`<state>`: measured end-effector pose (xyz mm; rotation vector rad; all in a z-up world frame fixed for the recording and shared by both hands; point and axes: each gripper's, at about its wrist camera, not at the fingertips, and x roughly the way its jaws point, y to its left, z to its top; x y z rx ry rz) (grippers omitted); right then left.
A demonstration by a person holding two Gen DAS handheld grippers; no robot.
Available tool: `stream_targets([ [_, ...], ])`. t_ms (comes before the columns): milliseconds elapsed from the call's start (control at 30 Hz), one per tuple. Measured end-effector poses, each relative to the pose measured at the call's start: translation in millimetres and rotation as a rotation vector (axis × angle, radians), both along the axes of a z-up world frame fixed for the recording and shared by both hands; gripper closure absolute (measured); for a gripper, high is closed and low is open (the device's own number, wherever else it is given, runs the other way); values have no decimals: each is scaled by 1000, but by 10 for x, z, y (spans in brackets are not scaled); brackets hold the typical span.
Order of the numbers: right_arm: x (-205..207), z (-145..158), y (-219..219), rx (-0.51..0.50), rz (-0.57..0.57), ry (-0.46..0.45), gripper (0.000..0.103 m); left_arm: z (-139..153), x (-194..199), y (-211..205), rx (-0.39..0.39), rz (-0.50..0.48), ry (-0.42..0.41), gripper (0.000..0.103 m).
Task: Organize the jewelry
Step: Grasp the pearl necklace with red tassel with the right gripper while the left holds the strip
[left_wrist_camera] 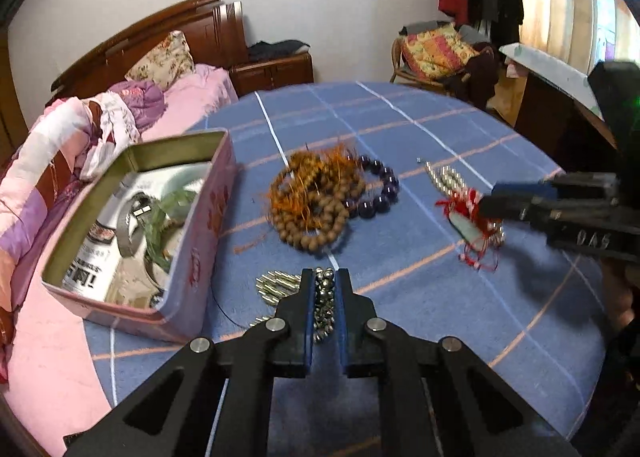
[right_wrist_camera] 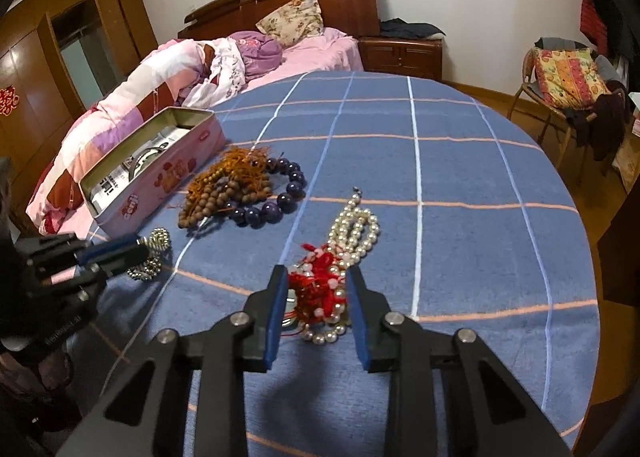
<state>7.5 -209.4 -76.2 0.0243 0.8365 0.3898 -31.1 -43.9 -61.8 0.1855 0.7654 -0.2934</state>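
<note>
The left gripper (left_wrist_camera: pixel 324 289) is clenched around the metal bead chain (left_wrist_camera: pixel 325 305); the right gripper (right_wrist_camera: pixel 317 311), released, straddles the red cord charm (right_wrist_camera: pixel 316 289). Next: carry the chain to the tin (left_wrist_camera: pixel 188 257) at near left.

Five bead strands (right_wrist_camera: pixel 248 193), one tin (right_wrist_camera: pixel 156 173), two tongs (right_wrist_camera: pixel 317 277)

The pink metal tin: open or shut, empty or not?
Open and not empty: the pink metal tin has no lid on, with a watch and papers inside.
</note>
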Motion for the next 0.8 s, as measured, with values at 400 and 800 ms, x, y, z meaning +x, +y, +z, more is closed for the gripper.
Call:
stream_targets([
  [400,-27,213,-227,26,-67,-62,98,65,98,85,-13,11,-18,95],
  [800,1,65,137,-37,27,-53,50,125,102,85,-23,8,-31,95],
])
